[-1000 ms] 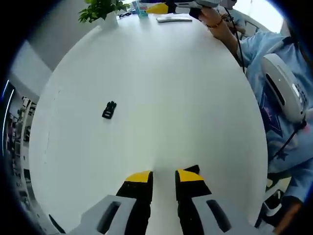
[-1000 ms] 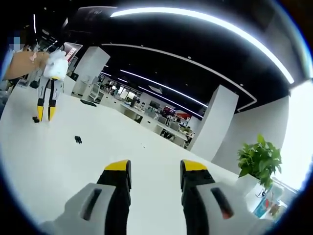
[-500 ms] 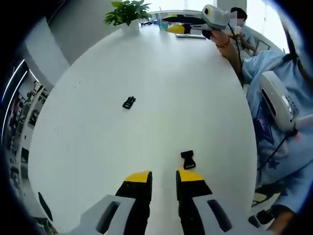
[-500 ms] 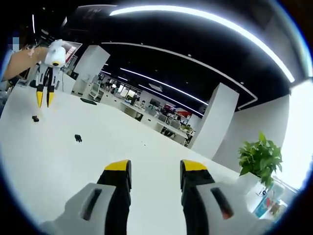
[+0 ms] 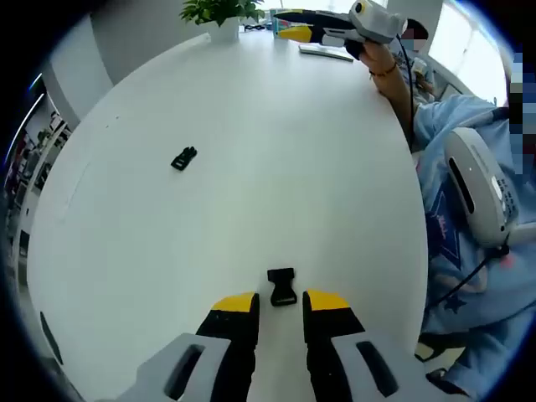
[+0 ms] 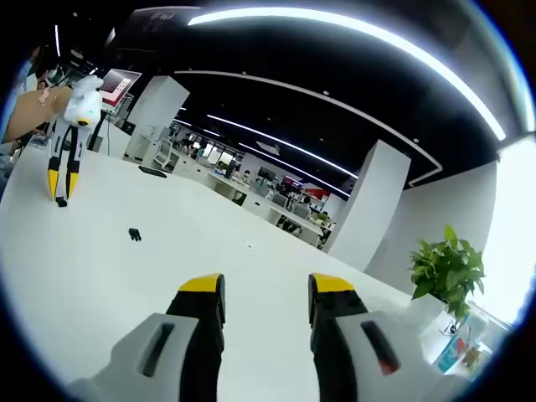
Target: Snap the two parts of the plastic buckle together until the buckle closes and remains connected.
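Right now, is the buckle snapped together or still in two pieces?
Apart. One buckle part lies just ahead of the left gripper; the other buckle part lies separately farther across the white table.

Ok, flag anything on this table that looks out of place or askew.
Nothing looks damaged or spilled. The two buckle parts lie far apart on the white table: one buckle half just ahead of the open left gripper, the other buckle half off alone.

Left gripper low over the bench, yellow-tipped fingers parted, nothing between them. Right gripper raised and level, fingers apart, empty; seen far across in left gripper view, carried by a hand.
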Motion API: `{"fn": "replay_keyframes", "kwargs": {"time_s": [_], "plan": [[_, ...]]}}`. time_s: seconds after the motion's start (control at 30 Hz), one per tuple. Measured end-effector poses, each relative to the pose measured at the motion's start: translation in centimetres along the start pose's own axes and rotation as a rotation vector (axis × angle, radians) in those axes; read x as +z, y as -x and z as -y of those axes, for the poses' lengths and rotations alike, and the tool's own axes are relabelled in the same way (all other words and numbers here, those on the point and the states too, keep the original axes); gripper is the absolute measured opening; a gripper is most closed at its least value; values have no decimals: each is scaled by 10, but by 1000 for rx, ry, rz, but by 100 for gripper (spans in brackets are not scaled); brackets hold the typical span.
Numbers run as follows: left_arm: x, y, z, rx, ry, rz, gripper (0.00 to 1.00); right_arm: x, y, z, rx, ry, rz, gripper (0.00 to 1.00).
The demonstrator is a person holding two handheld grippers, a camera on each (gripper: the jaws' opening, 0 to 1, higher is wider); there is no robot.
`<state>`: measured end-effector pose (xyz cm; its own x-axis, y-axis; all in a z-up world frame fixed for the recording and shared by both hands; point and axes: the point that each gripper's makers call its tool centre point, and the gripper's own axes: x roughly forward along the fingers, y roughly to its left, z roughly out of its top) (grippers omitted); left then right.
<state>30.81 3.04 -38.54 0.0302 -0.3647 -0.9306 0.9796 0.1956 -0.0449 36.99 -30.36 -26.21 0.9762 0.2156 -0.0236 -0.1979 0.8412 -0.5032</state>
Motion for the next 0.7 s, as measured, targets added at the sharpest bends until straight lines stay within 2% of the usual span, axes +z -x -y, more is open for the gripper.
{"fn": "replay_keyframes", "kwargs": {"time_s": [0.53, 0.7], "plan": [[-2, -2, -1, -1, -71, -67, 15, 3, 3, 1, -2, 2, 8, 40], [-1, -1, 2, -8, -136, -79, 12, 3, 4, 1, -3, -2, 6, 40]]}}
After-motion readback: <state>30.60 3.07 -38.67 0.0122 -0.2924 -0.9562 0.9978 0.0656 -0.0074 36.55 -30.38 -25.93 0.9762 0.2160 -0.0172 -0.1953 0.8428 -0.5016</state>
